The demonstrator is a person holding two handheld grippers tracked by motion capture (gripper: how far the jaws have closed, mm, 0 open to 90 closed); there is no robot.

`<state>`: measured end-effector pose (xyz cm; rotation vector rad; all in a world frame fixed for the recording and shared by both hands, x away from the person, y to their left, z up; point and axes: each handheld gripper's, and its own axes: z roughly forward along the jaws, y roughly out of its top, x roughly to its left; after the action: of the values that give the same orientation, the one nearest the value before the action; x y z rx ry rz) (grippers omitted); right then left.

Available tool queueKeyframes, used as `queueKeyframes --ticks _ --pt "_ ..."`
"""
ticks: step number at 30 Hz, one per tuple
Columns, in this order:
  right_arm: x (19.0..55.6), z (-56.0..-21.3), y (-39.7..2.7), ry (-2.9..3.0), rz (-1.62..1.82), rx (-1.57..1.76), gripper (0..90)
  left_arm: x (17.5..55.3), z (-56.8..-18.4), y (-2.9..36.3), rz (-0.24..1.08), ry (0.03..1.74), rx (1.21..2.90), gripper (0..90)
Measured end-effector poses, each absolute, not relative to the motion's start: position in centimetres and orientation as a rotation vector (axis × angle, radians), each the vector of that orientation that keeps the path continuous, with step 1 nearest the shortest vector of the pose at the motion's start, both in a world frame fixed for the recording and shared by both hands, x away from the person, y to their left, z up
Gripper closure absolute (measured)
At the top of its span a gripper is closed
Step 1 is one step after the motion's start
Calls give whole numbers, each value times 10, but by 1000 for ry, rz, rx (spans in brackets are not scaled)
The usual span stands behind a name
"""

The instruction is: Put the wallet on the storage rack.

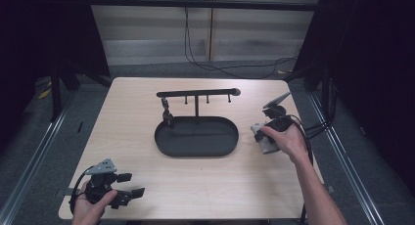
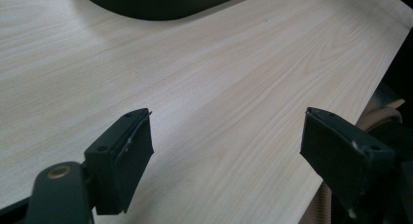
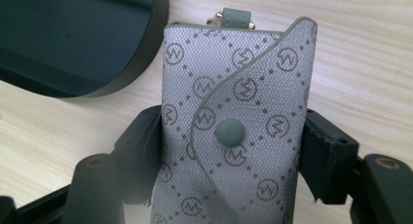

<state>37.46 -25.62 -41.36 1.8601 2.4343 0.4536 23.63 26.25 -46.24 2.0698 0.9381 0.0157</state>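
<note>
the grey key pouch (image 3: 236, 131) is clamped by its sides in the right gripper (image 3: 234, 151), just beside the black tray (image 3: 73, 44) above the desk (image 3: 360, 63). the soft fabric could be squeezed out and dropped, or its top loop (image 3: 236, 14) missed on a hook of the rack (image 1: 198, 93). the left gripper (image 2: 226, 151) is held wide open and empty at the near desk edge.

High overhead, two close views, shared tray (image 1: 196, 137)
</note>
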Motion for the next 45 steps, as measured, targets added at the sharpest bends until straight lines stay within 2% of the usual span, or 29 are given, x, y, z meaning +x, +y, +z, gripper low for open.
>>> queueKeyframes --ticks 17,30,45 --pt "370 -392 -248 2461 527 1800 326 240 -465 267 27 957 2072 201" --pt "375 -373 -222 2492 644 1732 326 239 -464 269 29 963 2069 204" --pt "384 -377 -194 2503 745 1719 326 239 -463 270 33 960 2073 206"
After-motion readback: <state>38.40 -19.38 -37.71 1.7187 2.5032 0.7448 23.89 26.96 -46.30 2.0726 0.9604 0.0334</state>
